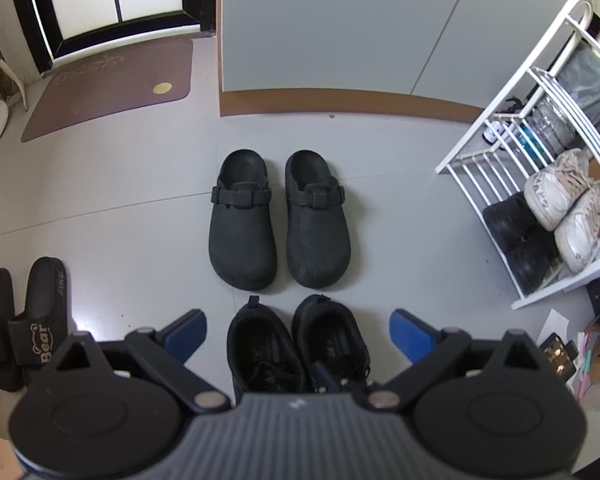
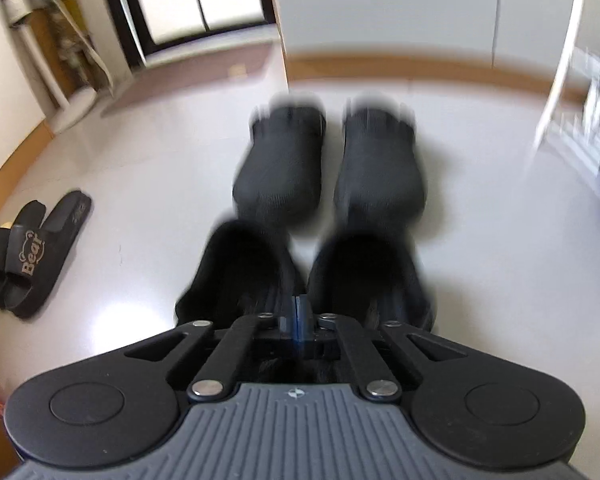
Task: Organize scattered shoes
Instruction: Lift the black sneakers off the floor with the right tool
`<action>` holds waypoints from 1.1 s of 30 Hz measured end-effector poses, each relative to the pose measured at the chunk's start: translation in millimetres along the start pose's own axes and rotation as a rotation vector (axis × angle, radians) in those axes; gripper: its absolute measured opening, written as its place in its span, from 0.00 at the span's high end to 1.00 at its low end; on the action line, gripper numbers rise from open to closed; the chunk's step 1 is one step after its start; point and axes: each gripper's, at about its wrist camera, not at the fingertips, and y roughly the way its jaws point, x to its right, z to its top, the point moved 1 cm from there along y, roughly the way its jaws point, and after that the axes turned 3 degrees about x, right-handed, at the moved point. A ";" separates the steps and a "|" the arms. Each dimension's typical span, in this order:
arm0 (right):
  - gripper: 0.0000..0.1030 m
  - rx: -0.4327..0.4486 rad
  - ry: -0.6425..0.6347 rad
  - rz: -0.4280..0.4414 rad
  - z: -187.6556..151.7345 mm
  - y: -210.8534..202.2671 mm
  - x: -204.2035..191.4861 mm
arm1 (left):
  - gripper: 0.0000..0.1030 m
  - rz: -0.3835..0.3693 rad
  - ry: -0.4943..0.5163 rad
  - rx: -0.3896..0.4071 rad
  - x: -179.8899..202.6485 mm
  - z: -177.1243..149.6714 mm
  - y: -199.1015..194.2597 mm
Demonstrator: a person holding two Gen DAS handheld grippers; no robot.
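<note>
Room: an entrance area with a pale grey floor (image 1: 100,200), a brown doormat (image 1: 108,84) near a dark-framed door, and a white shoe rack (image 1: 500,152) at the right side.
Shoes already in order: black clogs (image 1: 280,220) stand as a pair, toes toward the camera; black slides (image 1: 24,320) lie at the left; white sneakers (image 1: 568,208) rest on the rack.
Task's thing: black sneakers (image 1: 296,344), side by side on the floor just below the clogs, between the fingers of the left gripper.
Left gripper (image 1: 296,330): jaws spread wide, holding nothing, above the sneakers.
Right gripper (image 2: 296,312): the blue pads are pressed together; the view is blurred, and whether an edge of a sneaker is pinched I cannot tell.
Handling, as I judge: the sneakers look light and soft, the fabric upper will fold under pressure.
Where to hold: the heel collar or the pull tab (image 1: 253,301) seems firmest; the loose laces may slip.
</note>
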 end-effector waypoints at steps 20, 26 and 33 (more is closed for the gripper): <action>0.59 -0.122 0.100 0.015 -5.8 26.4 19.4 | 0.03 -0.008 0.003 0.006 -8.9 -8.5 -10.3; 0.59 -0.159 0.109 0.007 -4.9 49.5 16.9 | 0.03 -0.021 0.003 0.018 -7.4 -3.0 -10.0; 0.59 -0.241 0.108 -0.011 -19.2 66.8 13.9 | 0.03 -0.015 -0.003 0.000 -11.0 -2.9 -3.5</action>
